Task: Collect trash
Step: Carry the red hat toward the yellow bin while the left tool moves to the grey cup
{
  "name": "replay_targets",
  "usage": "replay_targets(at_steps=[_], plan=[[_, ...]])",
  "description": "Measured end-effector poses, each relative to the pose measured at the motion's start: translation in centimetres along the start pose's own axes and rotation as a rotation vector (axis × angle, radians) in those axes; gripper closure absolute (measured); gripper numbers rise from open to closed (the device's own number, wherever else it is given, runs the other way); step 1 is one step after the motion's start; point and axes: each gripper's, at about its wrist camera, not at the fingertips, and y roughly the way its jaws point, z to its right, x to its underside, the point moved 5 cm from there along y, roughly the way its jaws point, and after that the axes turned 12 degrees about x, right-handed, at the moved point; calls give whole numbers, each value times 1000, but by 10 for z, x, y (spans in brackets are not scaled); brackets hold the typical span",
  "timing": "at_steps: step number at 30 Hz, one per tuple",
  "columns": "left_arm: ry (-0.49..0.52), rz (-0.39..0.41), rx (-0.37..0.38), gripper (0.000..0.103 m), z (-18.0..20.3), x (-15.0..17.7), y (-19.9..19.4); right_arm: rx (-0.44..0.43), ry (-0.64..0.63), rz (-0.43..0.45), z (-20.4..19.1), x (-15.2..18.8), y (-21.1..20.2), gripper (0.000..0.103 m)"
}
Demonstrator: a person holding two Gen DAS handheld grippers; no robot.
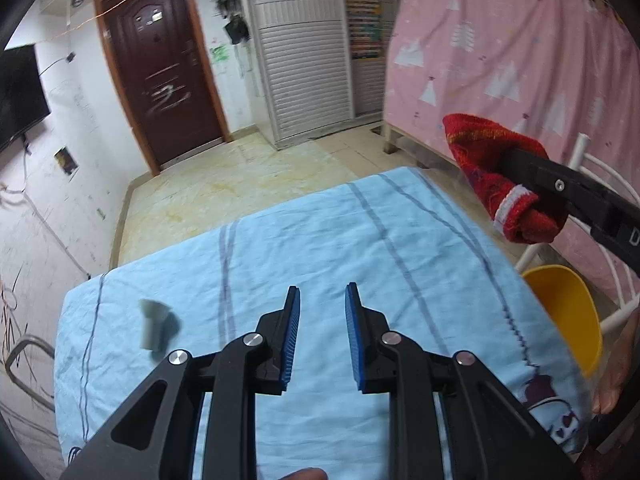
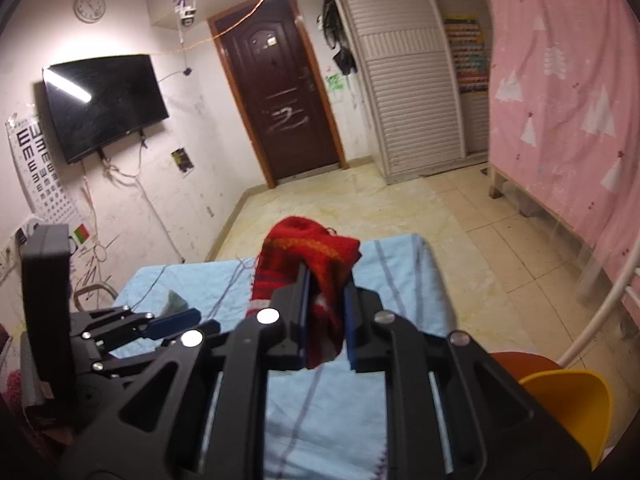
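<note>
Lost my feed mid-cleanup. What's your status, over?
Right gripper shut on red knitted sock, held clear above blue tablecloth. Left gripper open, empty. Small grey scrap lies on cloth. Yellow bin at table's right; nothing in the way.

— Where's the table (image 1: 304, 248)?

— Right below both grippers, cloth-covered, with open floor (image 2: 360, 196) beyond it and the door (image 2: 280, 92) behind that.

— On it?

— A small crumpled scrap (image 1: 154, 324), far left. The sock (image 2: 308, 264) hangs above the right side, off the cloth.

— Sides?

— Television (image 2: 104, 104) on the left wall, shuttered cabinet (image 2: 412, 92) right of the door, curtain (image 2: 568, 100) further right, bowl (image 1: 568, 312) at the table's right edge.
</note>
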Motion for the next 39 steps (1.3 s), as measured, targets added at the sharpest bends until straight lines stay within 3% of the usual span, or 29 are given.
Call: replay_targets(at_steps=[11,15,19,22,27,31,39], plan=[[193,-11,124,89,119,-3,16,147,121,48,112,21,-49,89],[239,-20,143,89,145,0,21,173,150,56,134,27,-59,89],[227,-18,133,88,145,-2,22,174,159,46,141,33,-58,89],[154,-19,73,85,114,-7,25,164,156,39,141,35,-54,89],[13,-31,-67,56,22,-11,21,161,159,25,143,41,-47,89],[-83,-35,-153,54,-47,-10,11,173,172,2,149,48,-42,89],[-219,-90,-221,54,-137,6,12,195,195,-14,160,54,-43,89]])
